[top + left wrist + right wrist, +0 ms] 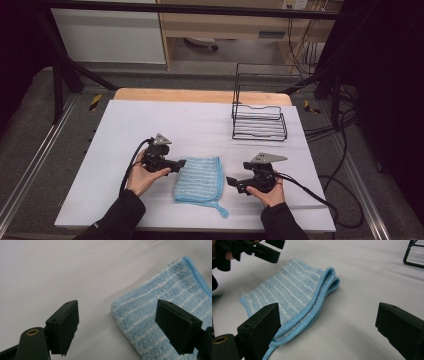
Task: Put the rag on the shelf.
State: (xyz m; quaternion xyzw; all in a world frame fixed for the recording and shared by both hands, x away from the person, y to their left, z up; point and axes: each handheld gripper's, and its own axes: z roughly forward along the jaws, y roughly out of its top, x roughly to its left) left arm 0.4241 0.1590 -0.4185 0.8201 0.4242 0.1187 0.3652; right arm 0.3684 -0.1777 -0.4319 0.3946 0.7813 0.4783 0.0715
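Note:
A folded light-blue towel (199,179) with white stripes lies flat on the white table (200,125), a hanging loop trailing from its near right corner. My left gripper (181,163) sits just off the towel's left edge, jaws wide apart with nothing between them. In the left gripper view a corner of the towel (155,312) lies past the jaws, off to the right. My right gripper (231,181) hovers just right of the towel, open and empty. In the right gripper view the towel's folded edge (312,307) runs ahead of the left jaw.
A black wire rack (259,116) stands at the back right of the table, and its corner (412,255) shows in the right gripper view. Cables trail off the table's right side. The person's dark sleeves enter from the bottom edge.

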